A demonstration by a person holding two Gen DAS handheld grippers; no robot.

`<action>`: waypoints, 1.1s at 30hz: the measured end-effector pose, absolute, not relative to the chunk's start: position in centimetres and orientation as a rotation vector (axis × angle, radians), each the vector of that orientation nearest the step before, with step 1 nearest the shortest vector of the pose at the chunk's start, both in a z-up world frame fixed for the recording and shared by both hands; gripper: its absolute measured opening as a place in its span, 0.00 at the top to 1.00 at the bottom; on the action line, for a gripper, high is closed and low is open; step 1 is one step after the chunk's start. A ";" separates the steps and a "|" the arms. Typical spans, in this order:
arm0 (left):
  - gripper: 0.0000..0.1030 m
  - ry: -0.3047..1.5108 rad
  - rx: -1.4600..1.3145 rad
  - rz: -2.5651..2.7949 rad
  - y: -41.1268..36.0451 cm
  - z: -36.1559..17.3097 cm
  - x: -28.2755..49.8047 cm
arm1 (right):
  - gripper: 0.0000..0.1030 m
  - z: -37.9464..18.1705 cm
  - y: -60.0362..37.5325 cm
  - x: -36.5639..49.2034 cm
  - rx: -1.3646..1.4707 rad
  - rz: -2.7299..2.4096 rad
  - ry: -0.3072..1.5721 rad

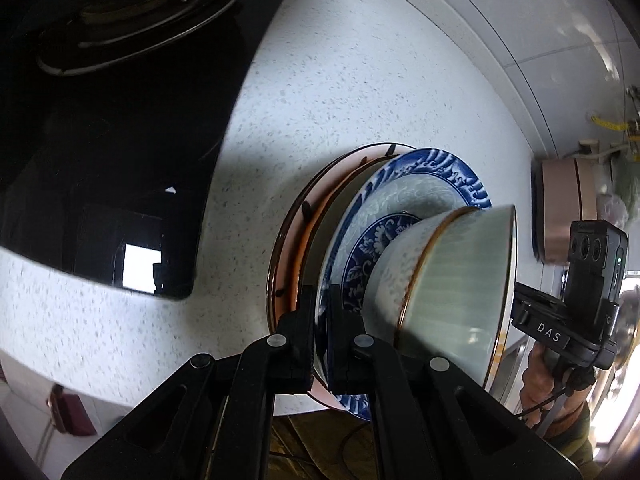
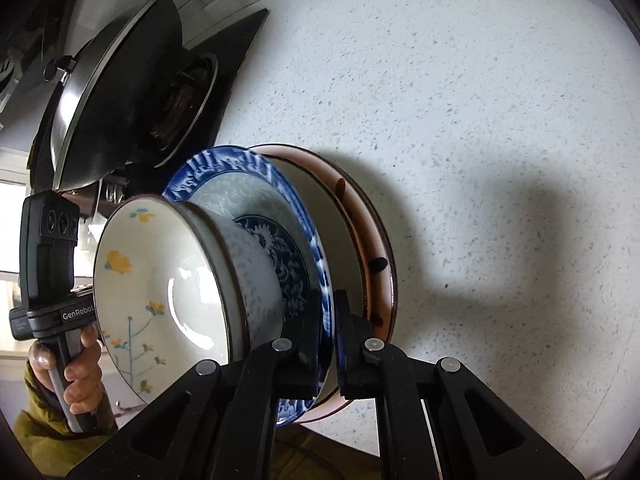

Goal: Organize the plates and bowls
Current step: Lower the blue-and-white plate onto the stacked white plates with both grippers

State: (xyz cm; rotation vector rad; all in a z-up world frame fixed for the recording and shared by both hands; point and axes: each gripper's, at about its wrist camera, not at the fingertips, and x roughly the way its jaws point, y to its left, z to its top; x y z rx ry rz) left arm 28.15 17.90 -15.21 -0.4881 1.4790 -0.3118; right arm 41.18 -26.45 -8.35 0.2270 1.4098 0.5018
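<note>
Blue plate (image 1: 416, 184) rim, both jaws clamped

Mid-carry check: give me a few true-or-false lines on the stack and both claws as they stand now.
1. Both claws, left claw and right claw, are shut on the blue plate's rim. True.
2. The bowl sits on the blue plate. True.
3. The bowl's inside is plain white. False: it has yellow flowers.
4. The blue plate is the lowest in the stack. False: a pink plate lies beneath it.
5. The stack is above a wooden table. False: a speckled white countertop.
</note>
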 end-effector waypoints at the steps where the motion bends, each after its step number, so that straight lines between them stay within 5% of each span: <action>1: 1.00 1.476 -0.475 -0.324 17.8 -15.1 28.3 | 0.93 -8.2 -26.4 41.0 0.223 0.492 1.404; 29: 0.96 1.402 -0.294 -0.394 17.0 -12.7 27.2 | 0.89 -3.8 -25.9 36.9 0.076 0.335 1.268; 33: 0.94 1.401 -0.290 -0.391 16.9 -12.7 27.2 | 0.76 -3.4 -25.5 36.1 0.023 0.312 1.228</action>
